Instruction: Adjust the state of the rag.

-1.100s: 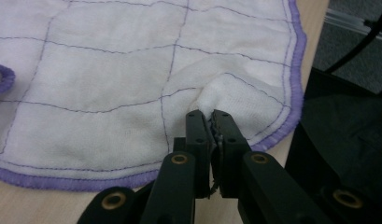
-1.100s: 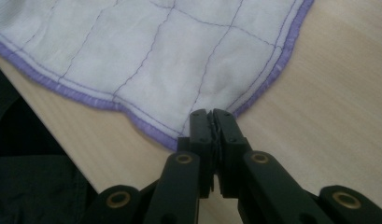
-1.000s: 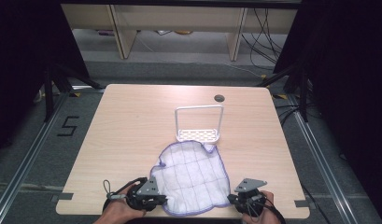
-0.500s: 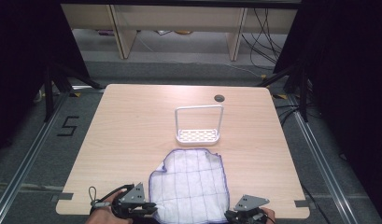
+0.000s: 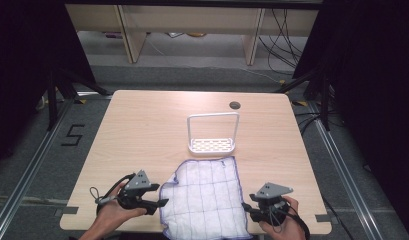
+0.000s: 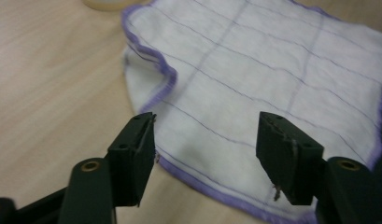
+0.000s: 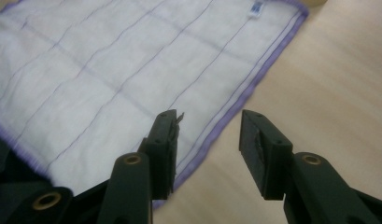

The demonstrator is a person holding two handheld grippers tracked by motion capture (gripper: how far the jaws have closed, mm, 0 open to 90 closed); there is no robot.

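White, purple-edged checked cloth (image 5: 204, 197) lies spread flat on the light wooden tabletop (image 5: 142, 130); left claw (image 6: 205, 149) and right claw (image 7: 207, 140), both agape, flank its near corners, folding apparently not yet begun.

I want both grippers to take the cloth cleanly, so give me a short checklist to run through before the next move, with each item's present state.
1. Left gripper open: ok, jaws stand apart over the cloth's purple hem.
2. Right gripper open: ok, jaws apart, straddling the cloth's side hem.
3. White cloth spread flat: not ok, its left edge is wavy and rumpled.
4. Cloth free of either gripper: ok, no jaw pinches it.
5. White rack apart from the cloth: cannot tell, the cloth's far edge lies right at its base.
6. Cloth fully on the table: not ok, its near edge seems to overhang.
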